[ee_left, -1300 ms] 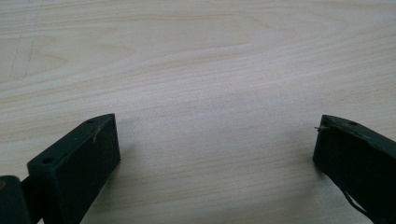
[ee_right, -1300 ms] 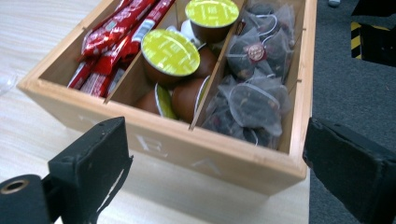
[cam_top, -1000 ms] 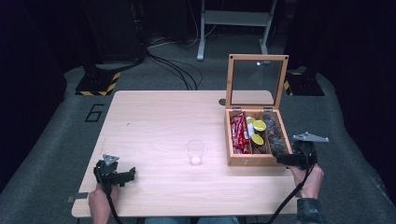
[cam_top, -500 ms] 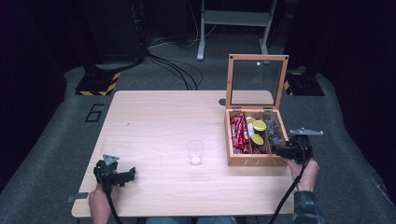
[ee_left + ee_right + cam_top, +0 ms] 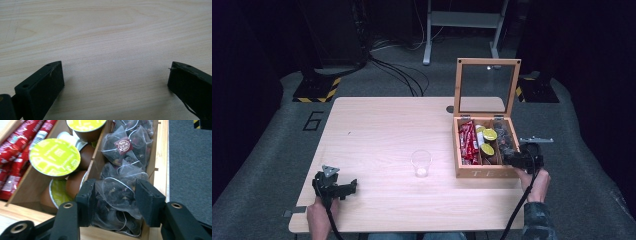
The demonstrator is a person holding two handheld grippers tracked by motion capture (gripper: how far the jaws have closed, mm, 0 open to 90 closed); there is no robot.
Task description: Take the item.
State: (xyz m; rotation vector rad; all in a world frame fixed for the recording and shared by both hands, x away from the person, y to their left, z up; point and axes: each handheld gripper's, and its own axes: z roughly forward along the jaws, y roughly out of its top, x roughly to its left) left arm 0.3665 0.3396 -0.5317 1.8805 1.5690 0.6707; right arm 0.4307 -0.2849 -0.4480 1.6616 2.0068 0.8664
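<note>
In the box's [image 5: 484, 172] right-hand compartment, the right gripper [image 5: 115, 192] has just been closing, half-shut jaws flanking a tea bag [image 5: 116, 195] to lift it (presumably for the cup [image 5: 421, 163]), while the left gripper [image 5: 115, 77] rests wide open, empty, on the table [image 5: 377, 130].

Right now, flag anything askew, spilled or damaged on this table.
Nothing stands out: the wooden tea box sits square with its lid up, pods, red sachets and mesh tea bags stay in their compartments, and the clear plastic cup stands upright.

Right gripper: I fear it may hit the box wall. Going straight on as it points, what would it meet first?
Probably not the wall: the right gripper has been closing around a tea bag already between its jaws.
</note>
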